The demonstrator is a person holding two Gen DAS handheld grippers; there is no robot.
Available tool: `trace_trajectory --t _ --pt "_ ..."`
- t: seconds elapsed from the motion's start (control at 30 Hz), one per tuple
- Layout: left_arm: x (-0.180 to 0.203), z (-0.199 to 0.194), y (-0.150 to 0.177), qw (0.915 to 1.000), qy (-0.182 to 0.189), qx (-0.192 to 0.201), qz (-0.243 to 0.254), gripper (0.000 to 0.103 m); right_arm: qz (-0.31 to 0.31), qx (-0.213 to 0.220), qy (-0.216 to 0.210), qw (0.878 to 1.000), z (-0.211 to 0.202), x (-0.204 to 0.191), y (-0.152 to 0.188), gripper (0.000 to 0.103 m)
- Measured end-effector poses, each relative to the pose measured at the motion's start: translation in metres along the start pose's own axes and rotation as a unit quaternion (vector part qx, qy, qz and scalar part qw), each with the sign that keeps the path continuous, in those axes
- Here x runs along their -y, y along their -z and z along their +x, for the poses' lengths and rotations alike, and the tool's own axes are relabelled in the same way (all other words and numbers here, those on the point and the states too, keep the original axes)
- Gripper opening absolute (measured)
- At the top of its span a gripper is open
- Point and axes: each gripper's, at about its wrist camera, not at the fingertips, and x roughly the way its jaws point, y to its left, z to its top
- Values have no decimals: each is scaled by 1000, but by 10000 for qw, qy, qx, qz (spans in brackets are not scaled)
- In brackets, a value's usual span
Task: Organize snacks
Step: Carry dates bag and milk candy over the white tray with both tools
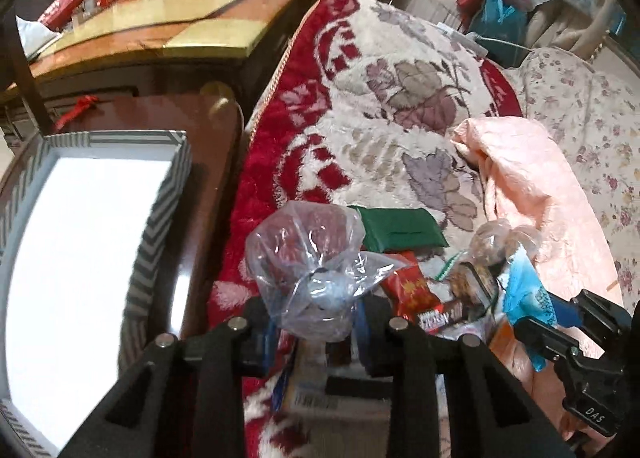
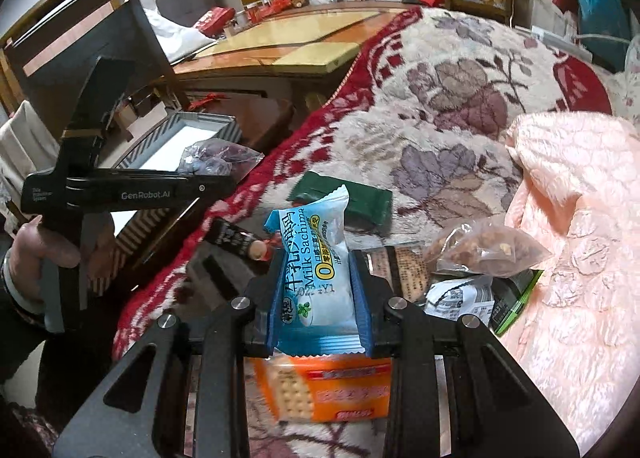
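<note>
My left gripper [image 1: 316,322] is shut on a clear plastic bag of dark red snacks [image 1: 304,258], held above the red floral blanket [image 1: 360,106]; the bag also shows in the right wrist view [image 2: 212,162]. A striped box [image 1: 160,194] with a white inside sits left of it on a brown stool. My right gripper [image 2: 316,298] is shut on a blue Milk Sachima packet [image 2: 316,258]. A green packet [image 2: 352,198], a bag of nuts [image 2: 484,246], an orange cracker pack [image 2: 320,390] and a red packet [image 1: 408,286] lie on the blanket.
A pink quilt [image 2: 580,218] lies to the right. A wooden table [image 1: 168,30] with red boxes and photos stands behind. The left gripper's body [image 2: 132,194] and the hand holding it sit at the left of the right wrist view.
</note>
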Motion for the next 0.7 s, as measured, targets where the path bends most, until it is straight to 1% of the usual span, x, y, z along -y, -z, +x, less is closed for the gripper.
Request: trace_trajectory --t 0.1,0.4,0.47,0.7 --pt "2 -14 9 9998 -168 102 85 33 20 63 1 10000 -4 -7 3 29" --pt "-3 -43 34 9979 -566 311 93 33 105 235 -46 9997 -9 -36 8 29" --pt "-6 -48 38 9971 -672 339 126 33 132 243 -104 9996 -7 -43 7 29" --pt "-32 -65 42 9953 -869 423 6 34 99 168 -399 9990 9 -72 0 29"
